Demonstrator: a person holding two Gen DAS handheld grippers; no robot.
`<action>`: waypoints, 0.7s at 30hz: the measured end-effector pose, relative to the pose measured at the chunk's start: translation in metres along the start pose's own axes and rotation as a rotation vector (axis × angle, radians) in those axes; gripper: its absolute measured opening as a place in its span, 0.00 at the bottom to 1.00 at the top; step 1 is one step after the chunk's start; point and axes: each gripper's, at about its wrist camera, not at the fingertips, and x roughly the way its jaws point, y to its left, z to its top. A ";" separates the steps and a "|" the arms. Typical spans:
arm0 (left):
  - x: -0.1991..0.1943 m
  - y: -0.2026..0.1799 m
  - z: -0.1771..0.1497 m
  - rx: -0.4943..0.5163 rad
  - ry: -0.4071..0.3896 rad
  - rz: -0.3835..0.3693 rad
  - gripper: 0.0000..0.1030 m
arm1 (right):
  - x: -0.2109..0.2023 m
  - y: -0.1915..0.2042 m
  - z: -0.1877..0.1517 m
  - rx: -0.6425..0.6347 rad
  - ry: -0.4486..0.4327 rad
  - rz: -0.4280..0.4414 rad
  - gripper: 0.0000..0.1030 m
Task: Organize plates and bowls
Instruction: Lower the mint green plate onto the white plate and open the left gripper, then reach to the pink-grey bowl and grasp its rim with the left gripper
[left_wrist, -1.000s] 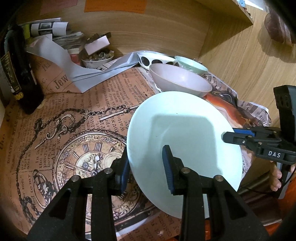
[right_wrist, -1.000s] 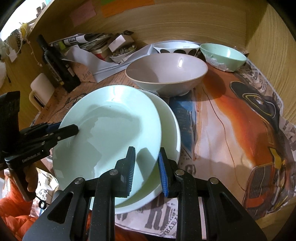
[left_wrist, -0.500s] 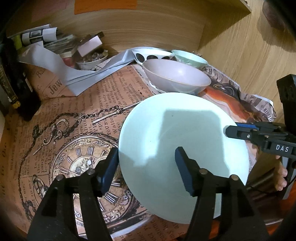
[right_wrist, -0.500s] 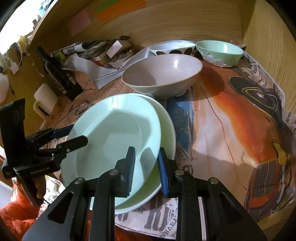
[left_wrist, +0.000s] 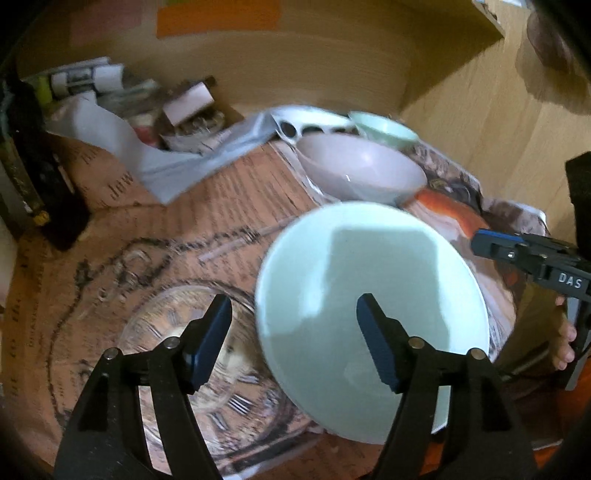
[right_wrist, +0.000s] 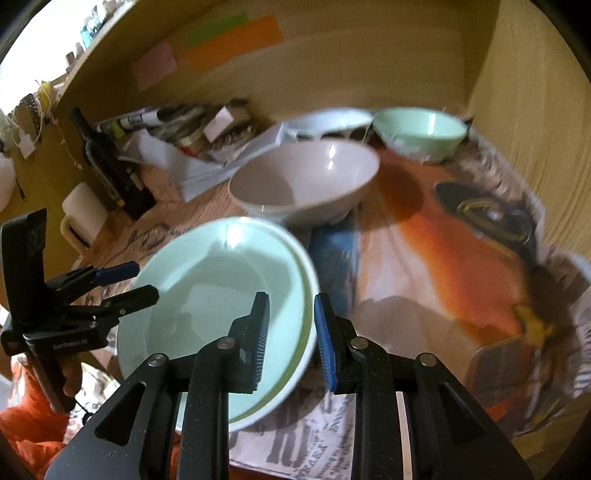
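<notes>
A pale green plate (left_wrist: 369, 280) (right_wrist: 221, 288) lies nested on a second plate with a green rim stripe (right_wrist: 295, 376) at the table's front. My left gripper (left_wrist: 291, 341) (right_wrist: 146, 280) straddles the top plate's left rim. Its jaws are wide and still opening, with the pads off the plate. My right gripper (right_wrist: 290, 336) (left_wrist: 495, 247) has the stacked plates' right rim between its jaws, which are opening slightly. Behind stand a large grey-pink bowl (left_wrist: 362, 170) (right_wrist: 306, 181), a mint bowl (left_wrist: 384, 127) (right_wrist: 417, 129) and a white bowl with dark dots (left_wrist: 310, 123) (right_wrist: 328, 120).
Printed paper covers the table (left_wrist: 147, 258). A dark bottle (right_wrist: 110, 166) and a white mug (right_wrist: 81, 214) stand at the left. A heap of papers and boxes (right_wrist: 192, 125) sits at the back. Wooden walls close the back and right.
My left jaws spread wide and let go of the top plate. The plate sank from its tilt to lie flat on the lower plate. The right jaws parted a little.
</notes>
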 end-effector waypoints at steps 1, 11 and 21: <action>-0.003 0.001 0.002 -0.001 -0.015 0.005 0.68 | -0.003 0.000 0.003 -0.004 -0.018 -0.016 0.28; -0.030 0.009 0.044 0.016 -0.166 0.011 0.72 | -0.025 -0.014 0.036 0.020 -0.164 -0.060 0.53; -0.012 0.004 0.095 0.054 -0.204 -0.033 0.80 | -0.009 -0.026 0.069 0.034 -0.189 -0.104 0.63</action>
